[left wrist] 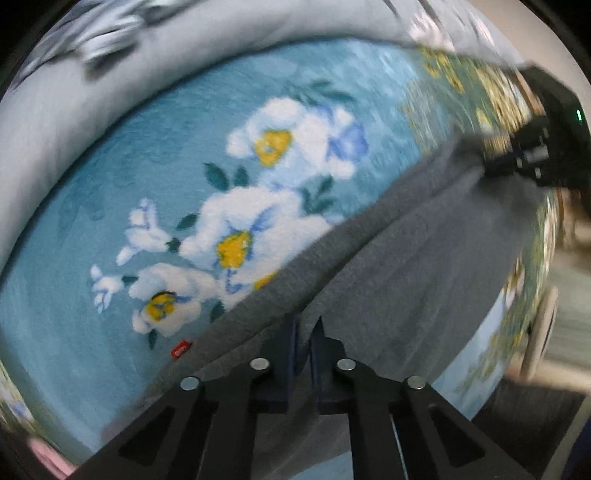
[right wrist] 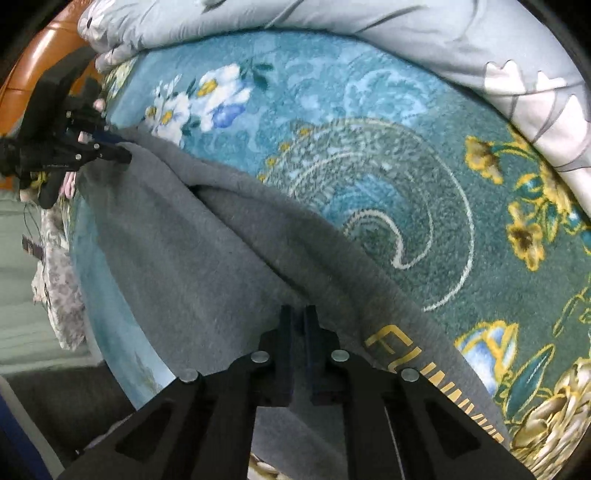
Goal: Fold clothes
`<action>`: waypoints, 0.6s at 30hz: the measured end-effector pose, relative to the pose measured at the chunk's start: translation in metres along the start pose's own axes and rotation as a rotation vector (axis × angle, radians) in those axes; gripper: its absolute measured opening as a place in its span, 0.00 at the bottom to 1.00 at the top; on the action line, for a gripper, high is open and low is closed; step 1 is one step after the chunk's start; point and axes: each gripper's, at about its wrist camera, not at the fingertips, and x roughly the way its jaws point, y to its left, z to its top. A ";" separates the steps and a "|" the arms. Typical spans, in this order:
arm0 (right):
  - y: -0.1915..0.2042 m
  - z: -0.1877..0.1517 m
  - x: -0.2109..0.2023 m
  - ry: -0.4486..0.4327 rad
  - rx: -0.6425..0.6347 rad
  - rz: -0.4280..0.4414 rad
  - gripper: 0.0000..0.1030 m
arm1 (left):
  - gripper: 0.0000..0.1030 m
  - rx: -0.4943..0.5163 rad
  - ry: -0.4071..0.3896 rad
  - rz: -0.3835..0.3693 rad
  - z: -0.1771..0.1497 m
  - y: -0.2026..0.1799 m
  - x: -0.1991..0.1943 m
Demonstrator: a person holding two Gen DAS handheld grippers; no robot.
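Garment: we see a grey garment [left wrist: 424, 266] lying stretched across the floral blanket [left wrist: 110, 206] on the bed.
Left view: our left tongs [left wrist: 303, 332] pinch a fold of the grey cloth at the near edge; the right tongs [left wrist: 484, 168], blurred, grip its far end.
Red tag [left wrist: 181, 349]: at the hem.
Right view: our right tongs [right wrist: 299, 314] pinch the garment [right wrist: 192, 258] near yellow lettering [right wrist: 424, 376]; the left tongs [right wrist: 123, 153] hold the far corner.
Quilt [right wrist: 369, 26]: bunched beyond the blanket [right wrist: 369, 129].

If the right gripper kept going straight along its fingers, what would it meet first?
The right gripper is already shut on the grey garment, so more of that raised fold comes first. Beyond it probably the teal floral blanket, though depth is unclear.
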 end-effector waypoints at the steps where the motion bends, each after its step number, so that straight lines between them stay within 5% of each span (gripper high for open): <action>1: -0.002 0.002 -0.005 -0.026 0.014 0.000 0.02 | 0.04 -0.035 -0.036 -0.002 -0.001 0.002 -0.005; 5: -0.015 0.017 -0.028 -0.127 0.068 -0.001 0.01 | 0.04 -0.200 -0.179 -0.019 -0.004 0.013 -0.029; 15: -0.032 0.020 -0.028 -0.195 0.212 -0.114 0.02 | 0.10 -0.407 -0.112 -0.014 -0.010 0.028 0.001; 18: -0.037 0.018 -0.032 -0.234 0.269 -0.152 0.02 | 0.20 -0.485 -0.121 -0.028 -0.017 0.034 -0.005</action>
